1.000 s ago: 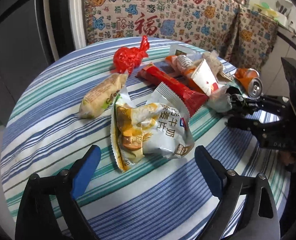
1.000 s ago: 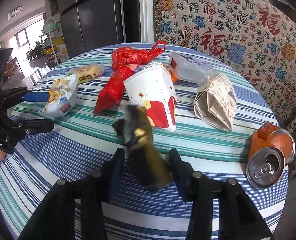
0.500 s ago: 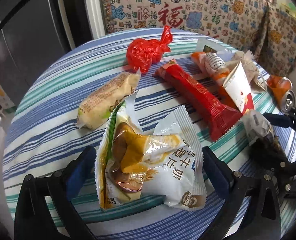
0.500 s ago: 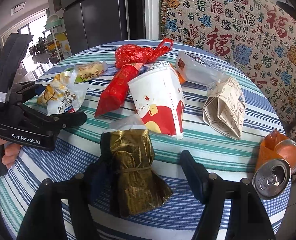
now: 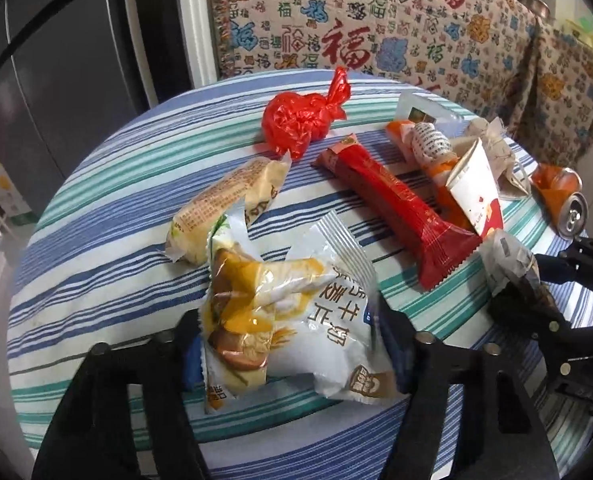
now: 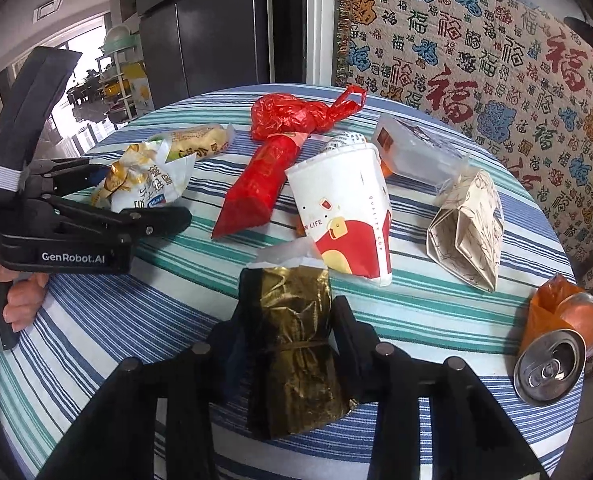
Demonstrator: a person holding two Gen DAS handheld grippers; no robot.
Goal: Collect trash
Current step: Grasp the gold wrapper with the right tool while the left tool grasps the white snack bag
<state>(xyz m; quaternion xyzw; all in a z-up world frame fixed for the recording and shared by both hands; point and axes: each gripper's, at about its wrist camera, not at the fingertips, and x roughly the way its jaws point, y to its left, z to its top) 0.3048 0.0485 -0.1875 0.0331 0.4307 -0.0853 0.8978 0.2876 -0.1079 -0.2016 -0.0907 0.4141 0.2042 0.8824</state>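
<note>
Table: a round table under a blue, teal and white striped cloth point(image 6: 436, 312); its curved rim shows on every side in both wrist views.
Far edge: the rim runs close beneath a hanging cloth printed with red and blue Chinese characters point(image 5: 376, 32); a dark refrigerator point(image 6: 200, 28) stands beyond the rim to the left.
Open room: bare cloth lies along the near rim in front of both tools and on the left side of the table; the far and right parts are crowded with litter.
Left gripper point(image 5: 288, 344): jaws closing, about half wide, a crinkled white and yellow snack bag point(image 5: 292, 320) between the blue pads, which press on its two sides.
Right gripper point(image 6: 286, 320): jaws closing, narrow, a gold foil wrapper tied with a band point(image 6: 296, 344) pinched between the fingers; white paper sticks out of its far end.
Hand point(image 6: 24, 300): wraps the left tool's handle at the table's left rim.
Middle litter: a knotted red plastic bag point(image 5: 300, 120), a long red wrapper point(image 5: 396, 208), a pale yellow wrapped roll point(image 5: 224, 204), a tipped white and red paper cup point(image 6: 344, 216).
Right litter: a folded cream paper bag point(image 6: 468, 232), a clear plastic packet point(image 6: 412, 152), and a crushed orange drink can point(image 6: 552, 356) near the right rim.
</note>
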